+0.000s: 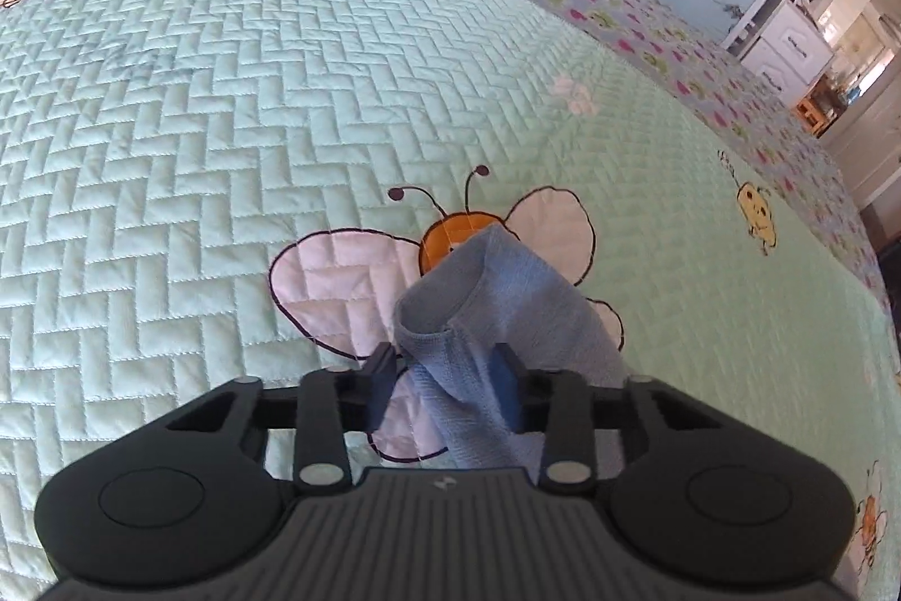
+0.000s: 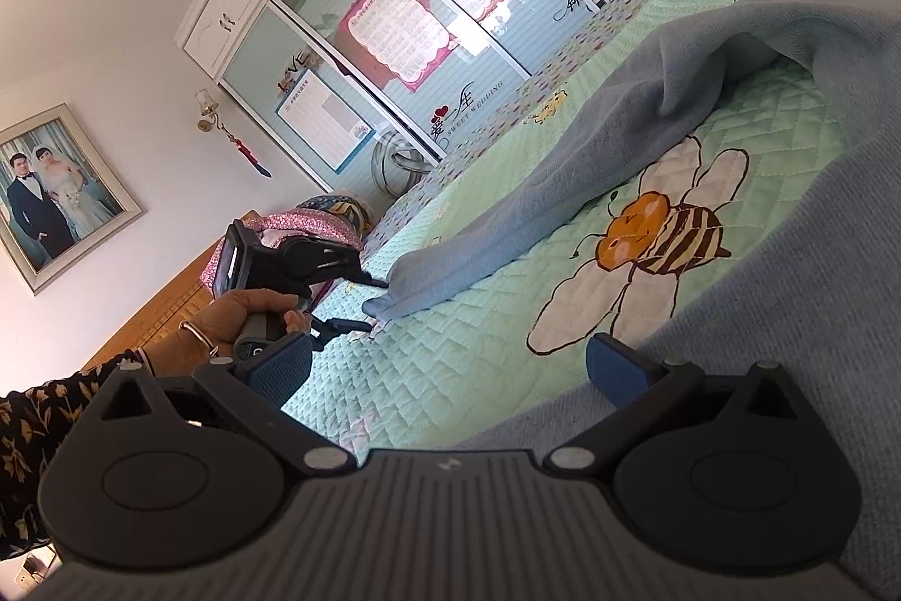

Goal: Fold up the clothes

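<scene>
2 views are covered. Left wrist: blue garment (image 1: 484, 319) cuff on the bed (image 1: 169, 122) is clamped by left gripper (image 1: 445, 364) fingers. Right wrist: right gripper (image 2: 450, 370) fingers are spread, empty, garment beside them. Sleeve fold-in is judged next.

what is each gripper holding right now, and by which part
Left gripper: cuff end of the blue knit sweater's sleeve sits between its fingers. Right gripper: open, holding nothing.

Bright daylight, soft shadows, glare on the wardrobe doors (image 2: 428, 38), strong fisheye bending at edges.
</scene>
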Tool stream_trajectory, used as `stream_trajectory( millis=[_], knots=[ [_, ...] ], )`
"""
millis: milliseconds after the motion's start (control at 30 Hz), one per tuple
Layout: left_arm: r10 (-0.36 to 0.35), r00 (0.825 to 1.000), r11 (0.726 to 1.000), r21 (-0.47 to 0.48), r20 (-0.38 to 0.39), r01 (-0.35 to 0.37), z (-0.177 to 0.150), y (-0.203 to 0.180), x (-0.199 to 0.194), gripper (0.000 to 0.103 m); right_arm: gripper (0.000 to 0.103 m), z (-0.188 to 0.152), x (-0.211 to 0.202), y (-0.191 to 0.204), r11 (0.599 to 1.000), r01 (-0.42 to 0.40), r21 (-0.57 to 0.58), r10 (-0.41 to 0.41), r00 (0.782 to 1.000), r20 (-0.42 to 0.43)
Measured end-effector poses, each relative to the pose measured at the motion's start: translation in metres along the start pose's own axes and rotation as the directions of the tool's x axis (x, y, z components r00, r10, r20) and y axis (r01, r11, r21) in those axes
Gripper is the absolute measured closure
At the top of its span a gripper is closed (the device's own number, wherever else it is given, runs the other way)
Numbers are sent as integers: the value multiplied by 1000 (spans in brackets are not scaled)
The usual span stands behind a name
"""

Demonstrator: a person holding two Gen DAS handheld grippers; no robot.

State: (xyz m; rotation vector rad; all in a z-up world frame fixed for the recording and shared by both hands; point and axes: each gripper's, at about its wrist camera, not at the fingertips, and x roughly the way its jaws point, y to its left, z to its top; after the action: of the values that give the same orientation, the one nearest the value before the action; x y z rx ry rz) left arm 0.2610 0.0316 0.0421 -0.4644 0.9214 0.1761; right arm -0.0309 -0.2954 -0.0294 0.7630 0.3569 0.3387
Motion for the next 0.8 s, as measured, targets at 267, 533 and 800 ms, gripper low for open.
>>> stream_trajectory(
  millis=[267,533,800],
  knots=[
    [27,1000,999,-39,7,-26,3,-3,4,67,0,0,0,0,1000,-1,1,1,1000,2],
    [-3,995,999,51,101,-2,2,-8,-31,98,0,0,1,1,1000,2,-1,-2,1000,4],
    [110,993,993,40,48,-112,-27,56,-39,101,0,0,0,2,1000,4,-2,-4,1000,3]
  ],
)
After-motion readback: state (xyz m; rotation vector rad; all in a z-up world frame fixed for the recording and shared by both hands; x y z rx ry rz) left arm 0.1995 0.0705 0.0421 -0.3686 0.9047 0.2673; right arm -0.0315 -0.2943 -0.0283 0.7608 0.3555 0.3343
